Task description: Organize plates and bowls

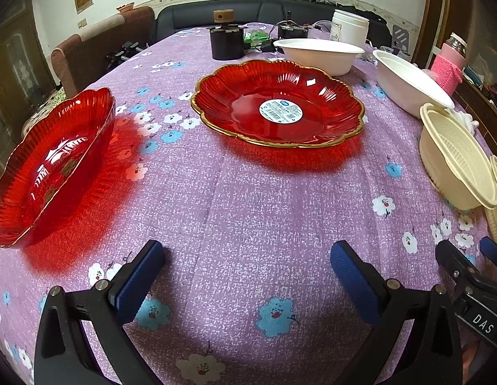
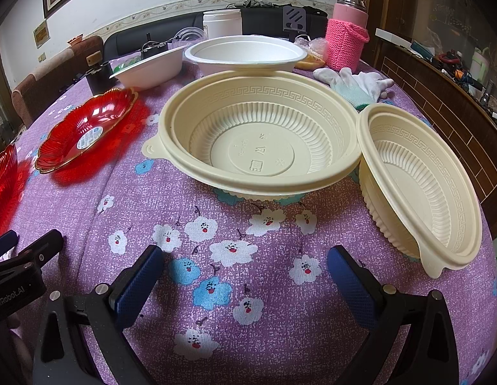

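2 red plates point(image 1: 279, 102), 2 cream bowls point(image 2: 258, 138), 2 white bowls point(image 2: 245, 53)

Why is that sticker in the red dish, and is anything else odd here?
The gold-rimmed red plate carries a round barcode label at its centre, likely a shop sticker. White gloves lie among the bowls. Nothing looks spilled or broken.

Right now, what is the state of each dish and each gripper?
Left hand-held gripper: open, holding nothing.
Right hand-held gripper: open, holding nothing.
Two red plates: empty, apart, unstacked.
Two cream bowls: empty, upright, side by side.
Two white bowls: empty, unstacked.
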The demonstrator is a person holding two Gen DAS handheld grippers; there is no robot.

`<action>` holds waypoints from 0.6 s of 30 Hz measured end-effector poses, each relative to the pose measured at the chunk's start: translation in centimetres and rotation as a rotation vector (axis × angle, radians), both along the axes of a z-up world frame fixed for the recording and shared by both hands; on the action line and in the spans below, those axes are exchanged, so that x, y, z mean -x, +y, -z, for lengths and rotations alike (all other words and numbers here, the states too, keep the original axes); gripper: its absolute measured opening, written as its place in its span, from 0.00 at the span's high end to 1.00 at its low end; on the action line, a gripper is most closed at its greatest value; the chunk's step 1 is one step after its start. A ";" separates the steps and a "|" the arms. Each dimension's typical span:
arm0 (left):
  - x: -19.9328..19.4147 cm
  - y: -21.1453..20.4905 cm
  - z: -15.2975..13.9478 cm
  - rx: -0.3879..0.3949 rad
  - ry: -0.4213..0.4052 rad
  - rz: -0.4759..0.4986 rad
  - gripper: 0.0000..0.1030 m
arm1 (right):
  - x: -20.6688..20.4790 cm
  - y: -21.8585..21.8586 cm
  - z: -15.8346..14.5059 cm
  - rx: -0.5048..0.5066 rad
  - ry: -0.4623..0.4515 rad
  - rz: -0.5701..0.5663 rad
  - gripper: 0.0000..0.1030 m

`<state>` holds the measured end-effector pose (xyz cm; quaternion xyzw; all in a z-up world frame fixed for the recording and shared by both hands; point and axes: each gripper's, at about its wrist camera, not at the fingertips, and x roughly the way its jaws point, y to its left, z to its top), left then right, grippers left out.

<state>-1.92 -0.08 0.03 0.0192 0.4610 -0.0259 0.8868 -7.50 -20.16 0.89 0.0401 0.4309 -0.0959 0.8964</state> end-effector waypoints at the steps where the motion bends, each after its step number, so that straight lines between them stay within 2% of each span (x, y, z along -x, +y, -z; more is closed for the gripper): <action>1: 0.0 0.0 0.0 0.000 -0.001 -0.001 0.00 | 0.0 0.0 0.0 0.000 0.000 0.000 0.01; 8: -0.3 -0.2 0.0 -0.007 0.006 -0.001 0.00 | 0.0 0.0 0.0 0.000 0.000 0.000 0.01; 13: 0.3 0.1 -0.2 0.004 0.027 0.058 0.01 | 0.0 0.0 0.0 0.000 0.000 0.000 0.01; 14: 0.8 0.5 -0.5 0.027 0.036 0.059 0.05 | 0.0 0.0 0.0 0.001 0.001 -0.002 0.01; 16: 2.6 1.9 -1.9 0.130 0.035 0.079 0.07 | 0.0 0.0 0.0 0.002 0.005 -0.009 0.01; 18: 4.9 3.2 -4.0 0.168 -0.024 0.107 0.06 | -0.1 -0.1 0.0 0.002 0.012 -0.012 0.01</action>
